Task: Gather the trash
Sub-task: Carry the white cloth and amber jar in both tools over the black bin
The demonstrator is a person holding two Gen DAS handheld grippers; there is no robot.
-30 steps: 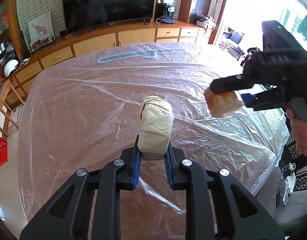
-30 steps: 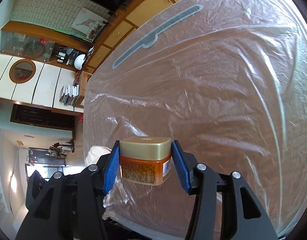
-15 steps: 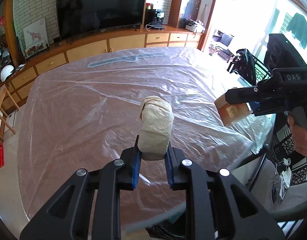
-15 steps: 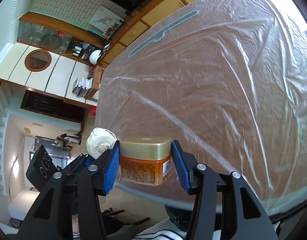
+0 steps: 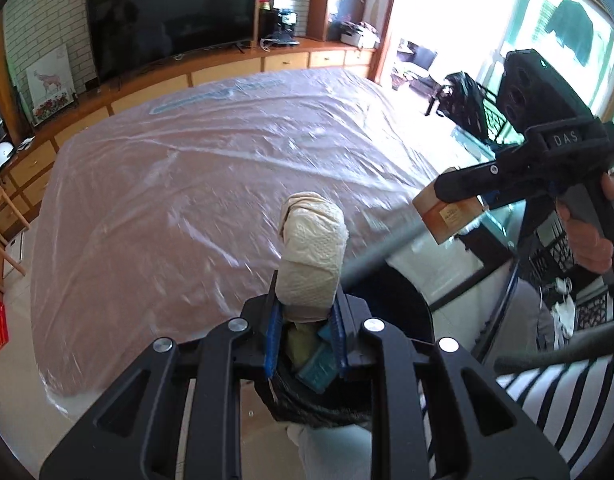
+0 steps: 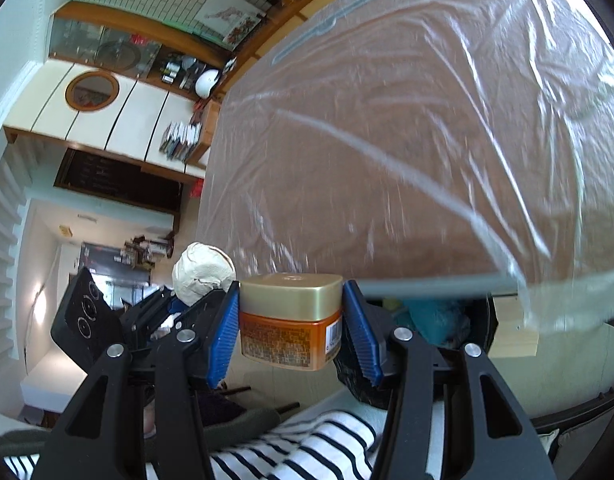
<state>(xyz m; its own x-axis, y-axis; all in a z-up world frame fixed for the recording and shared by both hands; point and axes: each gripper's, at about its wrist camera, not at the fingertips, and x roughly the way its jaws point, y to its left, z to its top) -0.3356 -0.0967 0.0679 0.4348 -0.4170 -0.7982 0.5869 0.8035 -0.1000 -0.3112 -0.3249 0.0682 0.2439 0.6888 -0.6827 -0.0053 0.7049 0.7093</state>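
Observation:
My left gripper is shut on a wad of beige paper towel, held over the open black-lined trash bin just off the table's near edge. The wad also shows in the right wrist view. My right gripper is shut on an orange jar with a gold lid; in the left wrist view the jar hangs to the right, past the table edge. The bin holds teal and yellow trash.
A large table under clear plastic sheeting fills the view ahead. A TV on a low wooden cabinet stands behind it. A grey bar crosses above the bin. My striped clothing is below.
Both grippers pulled back from over the table toward its near edge with their loads; the trash bin has come into view under the left gripper.

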